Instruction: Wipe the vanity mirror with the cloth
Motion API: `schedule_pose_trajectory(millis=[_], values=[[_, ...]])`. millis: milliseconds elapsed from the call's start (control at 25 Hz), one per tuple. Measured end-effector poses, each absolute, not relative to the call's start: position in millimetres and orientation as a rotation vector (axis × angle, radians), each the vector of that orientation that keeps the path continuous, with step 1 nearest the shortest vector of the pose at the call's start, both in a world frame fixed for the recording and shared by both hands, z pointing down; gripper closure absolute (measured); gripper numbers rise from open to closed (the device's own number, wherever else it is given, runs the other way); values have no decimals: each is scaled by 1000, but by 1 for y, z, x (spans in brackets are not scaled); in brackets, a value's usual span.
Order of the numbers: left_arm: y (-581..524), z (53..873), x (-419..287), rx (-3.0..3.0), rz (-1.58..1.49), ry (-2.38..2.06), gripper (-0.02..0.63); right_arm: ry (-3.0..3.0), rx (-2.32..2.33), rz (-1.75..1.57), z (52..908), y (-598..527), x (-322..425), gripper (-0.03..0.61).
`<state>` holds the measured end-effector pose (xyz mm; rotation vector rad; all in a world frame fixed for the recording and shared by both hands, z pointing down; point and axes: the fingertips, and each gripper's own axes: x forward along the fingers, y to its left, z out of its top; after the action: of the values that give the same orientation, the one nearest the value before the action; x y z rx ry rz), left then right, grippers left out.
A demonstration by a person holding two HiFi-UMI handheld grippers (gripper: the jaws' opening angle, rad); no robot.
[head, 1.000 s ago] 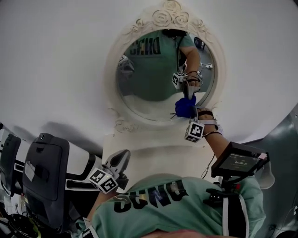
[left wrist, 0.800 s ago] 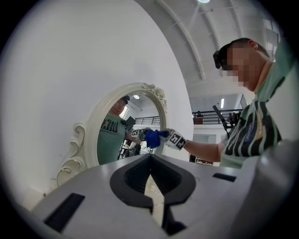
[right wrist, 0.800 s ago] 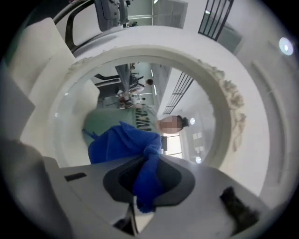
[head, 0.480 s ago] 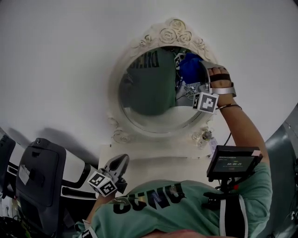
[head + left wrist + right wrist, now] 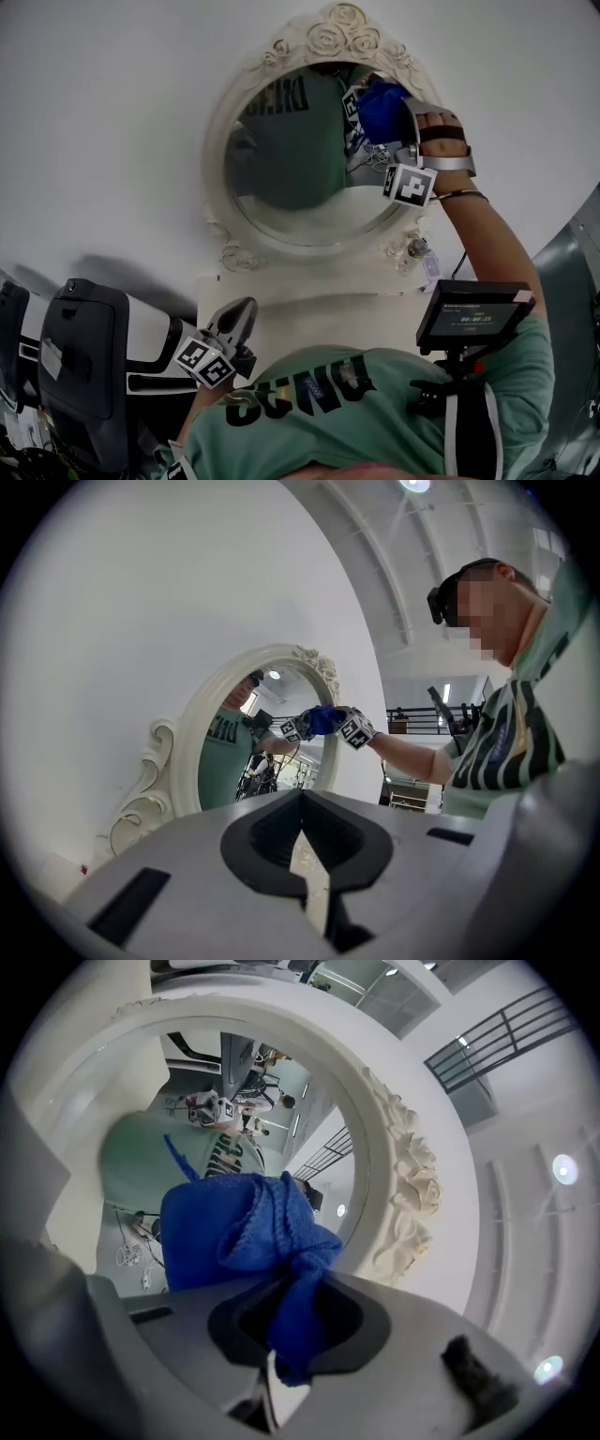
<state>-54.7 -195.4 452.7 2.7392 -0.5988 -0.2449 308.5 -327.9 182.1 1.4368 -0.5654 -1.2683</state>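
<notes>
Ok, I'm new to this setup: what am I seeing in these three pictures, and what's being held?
No robot: a person holds a hand-held gripper in each hand. One picture comes from a camera on their head, looking down; the other two from cameras riding on the grippers. The right hand-held gripper is clamped on a blue cloth, up at the top right of the oval mirror on the wall. The left hand-held gripper hangs low by the person's waist, jaws together, empty.
</notes>
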Motion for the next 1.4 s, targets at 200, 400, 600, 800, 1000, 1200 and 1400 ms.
schedule_pose_trajectory(millis=[200,400,600,800,1000,1200,1400], values=[[-197,457,-57,2711,-223,-599,604,-585,1434,-1116,227,-320,343,528],[-197,464,-51,2701,-199,-593,604,-679,1426,-979,297,-319,367,528],[-186,475,-42,2690,-145,-564,604,-799,1432,-824,387,-307,376,528],[-173,488,-36,2665,-82,-572,604,-936,1416,-705,474,-301,364,528],[-171,507,-43,2603,-22,-617,604,-1088,1288,-544,593,-323,315,529],[-166,513,-60,2552,9,-669,604,-1187,1291,-451,627,-339,272,531],[-162,525,-82,2537,3,-681,604,-1200,1221,-436,657,-351,222,531]])
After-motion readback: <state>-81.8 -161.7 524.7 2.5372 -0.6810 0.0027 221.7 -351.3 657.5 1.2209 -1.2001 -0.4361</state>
